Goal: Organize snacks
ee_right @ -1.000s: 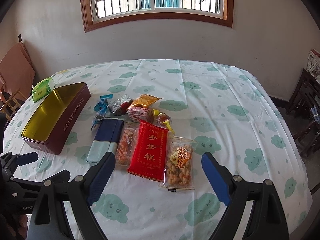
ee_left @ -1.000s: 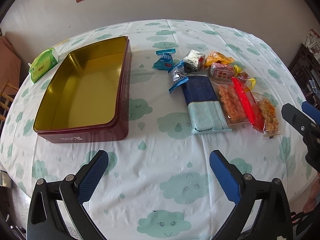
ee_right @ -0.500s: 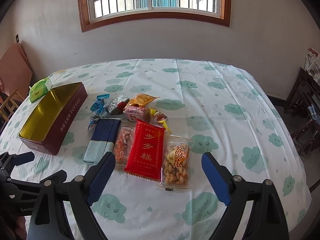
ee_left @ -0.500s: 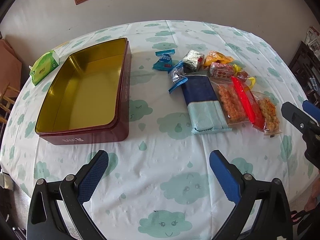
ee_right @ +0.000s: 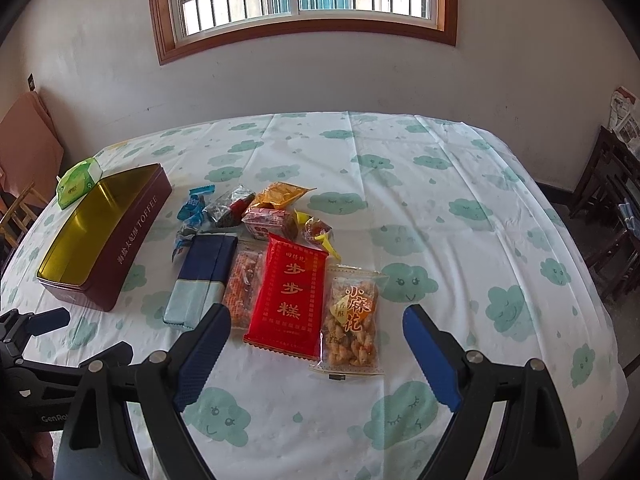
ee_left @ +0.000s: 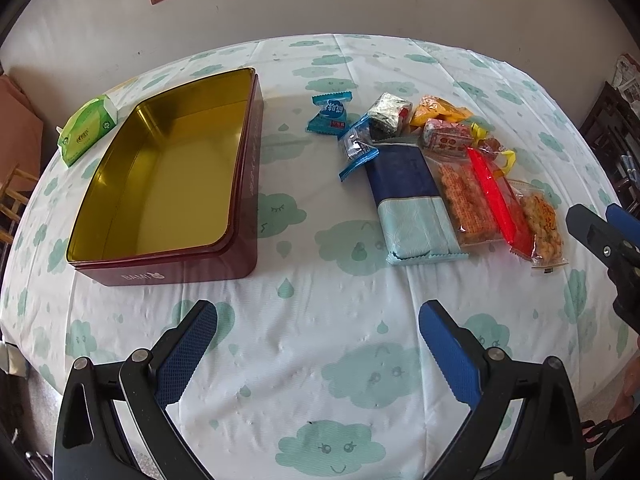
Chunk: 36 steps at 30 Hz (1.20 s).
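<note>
An empty dark-red tin [ee_left: 168,272] [ee_right: 132,236] with a gold inside sits on the left of the table. To its right lies a cluster of snacks: a navy and pale-blue pack [ee_left: 412,200] [ee_right: 200,276], a red pack [ee_right: 290,296] [ee_left: 498,204], a clear bag of fried twists [ee_right: 352,318] [ee_left: 544,228], an orange-filled clear bag [ee_left: 466,200], and small wrapped sweets [ee_left: 330,114] behind. My left gripper [ee_left: 318,354] hangs open over bare cloth, near the tin's front. My right gripper [ee_right: 316,354] is open just short of the red pack and the twists bag.
A green tissue pack [ee_left: 86,130] lies behind the tin at the table's left edge. The cloud-print tablecloth [ee_right: 440,208] stretches bare to the right. Dark wooden furniture [ee_right: 612,200] stands beyond the right edge, a wooden chair [ee_left: 14,200] at the left.
Both views have drifted slightly; the right gripper has eased a little closer to the snack packs. Nothing on the table has moved, and both grippers stay open.
</note>
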Motion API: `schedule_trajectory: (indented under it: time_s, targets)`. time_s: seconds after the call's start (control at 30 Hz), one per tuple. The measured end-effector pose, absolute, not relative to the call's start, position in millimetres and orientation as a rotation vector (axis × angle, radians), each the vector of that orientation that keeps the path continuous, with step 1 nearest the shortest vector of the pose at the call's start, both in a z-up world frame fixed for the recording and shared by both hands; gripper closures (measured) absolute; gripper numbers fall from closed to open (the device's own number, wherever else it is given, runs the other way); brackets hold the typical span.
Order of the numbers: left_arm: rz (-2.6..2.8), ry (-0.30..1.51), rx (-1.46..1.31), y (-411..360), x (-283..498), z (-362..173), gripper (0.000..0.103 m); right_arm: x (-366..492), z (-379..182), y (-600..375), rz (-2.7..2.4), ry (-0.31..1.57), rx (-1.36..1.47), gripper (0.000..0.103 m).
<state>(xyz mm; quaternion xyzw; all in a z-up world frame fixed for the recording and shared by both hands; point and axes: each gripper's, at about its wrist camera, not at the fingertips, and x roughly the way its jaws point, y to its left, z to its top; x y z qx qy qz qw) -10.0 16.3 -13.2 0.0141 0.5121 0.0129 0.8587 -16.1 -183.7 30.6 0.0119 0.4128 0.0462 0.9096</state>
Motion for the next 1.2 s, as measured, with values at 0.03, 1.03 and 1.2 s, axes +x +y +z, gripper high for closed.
schedule_trajectory:
  time_s: [0.03, 1.03, 1.2]
  targets:
    - [0.027, 1.076, 0.03, 16.4, -9.7, -13.8, 0.003, -16.1, 30.2, -183.6, 0.095, 0.852, 0.023, 0.013]
    - [0.014, 1.087, 0.053, 8.8, 2.7, -16.0, 0.003, 2.0, 3.9, -197.0, 0.048, 0.915, 0.025, 0.013]
    - [0.0, 1.09, 0.06, 4.4, 9.6, -17.3, 0.004, 11.0, -11.8, -203.6, 0.043, 0.962, 0.031, 0.026]
